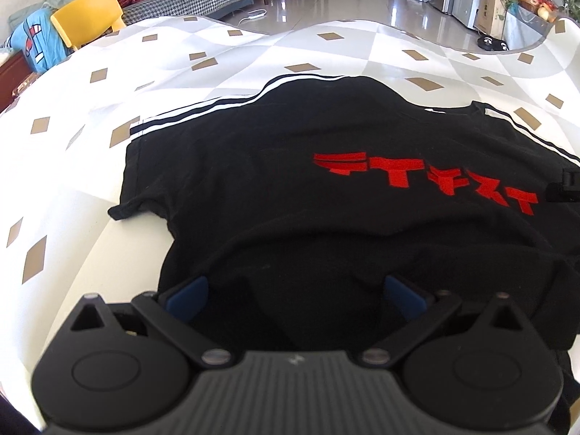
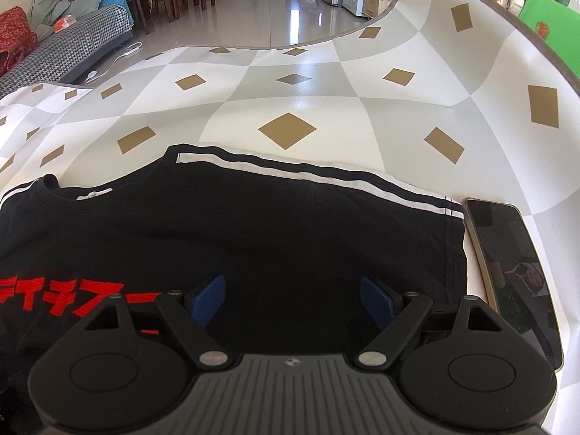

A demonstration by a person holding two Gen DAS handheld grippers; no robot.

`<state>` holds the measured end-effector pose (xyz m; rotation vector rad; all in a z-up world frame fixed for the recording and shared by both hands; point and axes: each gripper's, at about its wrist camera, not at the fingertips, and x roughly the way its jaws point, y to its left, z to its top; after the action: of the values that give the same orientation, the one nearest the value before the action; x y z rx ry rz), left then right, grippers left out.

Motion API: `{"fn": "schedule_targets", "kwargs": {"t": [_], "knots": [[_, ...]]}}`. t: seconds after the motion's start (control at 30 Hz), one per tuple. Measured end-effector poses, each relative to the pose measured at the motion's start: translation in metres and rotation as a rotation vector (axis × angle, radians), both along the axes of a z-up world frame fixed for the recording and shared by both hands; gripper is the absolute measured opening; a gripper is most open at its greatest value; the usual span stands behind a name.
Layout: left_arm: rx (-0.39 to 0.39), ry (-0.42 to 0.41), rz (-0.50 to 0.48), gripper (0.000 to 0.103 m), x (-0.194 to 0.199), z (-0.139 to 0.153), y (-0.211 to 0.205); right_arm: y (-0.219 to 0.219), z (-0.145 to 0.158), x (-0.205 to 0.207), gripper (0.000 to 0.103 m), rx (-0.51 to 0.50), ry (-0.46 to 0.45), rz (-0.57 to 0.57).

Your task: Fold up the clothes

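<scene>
Left wrist view: my left gripper [image 1: 295,297] low over black T-shirt [image 1: 290,188], blue fingers [image 1: 188,299] spread apart, dark cloth between, nothing pinched. Shirt flat on checkered tablecloth [image 1: 108,83], red lettering [image 1: 427,179] at 2 o'clock, striped sleeve at 11.

Right wrist view: my right gripper [image 2: 295,299] above same shirt, fingers [image 2: 378,301] wide apart, empty. Phone [image 2: 514,275] at 3 o'clock, just beside sleeve hem. Collar at 9.

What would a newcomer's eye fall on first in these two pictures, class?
Probably the black T-shirt spread on the diamond-patterned tablecloth, with red lettering across its chest. Next, the dark phone lying just off its striped sleeve, and both grippers, left and right, open above the cloth.
</scene>
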<state>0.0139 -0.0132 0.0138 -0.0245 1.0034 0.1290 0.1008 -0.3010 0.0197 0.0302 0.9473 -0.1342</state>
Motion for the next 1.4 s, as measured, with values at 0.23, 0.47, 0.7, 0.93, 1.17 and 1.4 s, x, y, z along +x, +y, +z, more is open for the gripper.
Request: {"fn": "schedule_targets", "kwargs": {"t": [0.23,0.47,0.7,0.93,1.17,1.4], "knots": [[-0.019,0.006,0.058,0.103,-0.001,-0.003,0.021,-0.001,0.001,-0.002,0.081,-0.021,0.002,0.000],[0.001,-0.007,0.063,0.103,0.002,-0.003,0.020,0.000,0.015,-0.015,0.081,0.069,-0.002,0.019],[0.007,-0.022,0.086,0.103,0.006,-0.005,0.019,0.014,0.031,-0.039,0.081,0.101,-0.031,0.092],[-0.001,-0.034,0.106,0.103,0.010,-0.006,0.019,0.016,0.038,-0.067,0.081,0.153,-0.042,0.143],[-0.005,-0.045,0.123,0.103,0.014,-0.007,0.017,0.020,0.037,-0.082,0.081,0.166,-0.036,0.175],[-0.005,-0.054,0.127,0.103,0.016,-0.008,0.017,0.024,0.031,-0.079,0.081,0.167,-0.017,0.187]]}}
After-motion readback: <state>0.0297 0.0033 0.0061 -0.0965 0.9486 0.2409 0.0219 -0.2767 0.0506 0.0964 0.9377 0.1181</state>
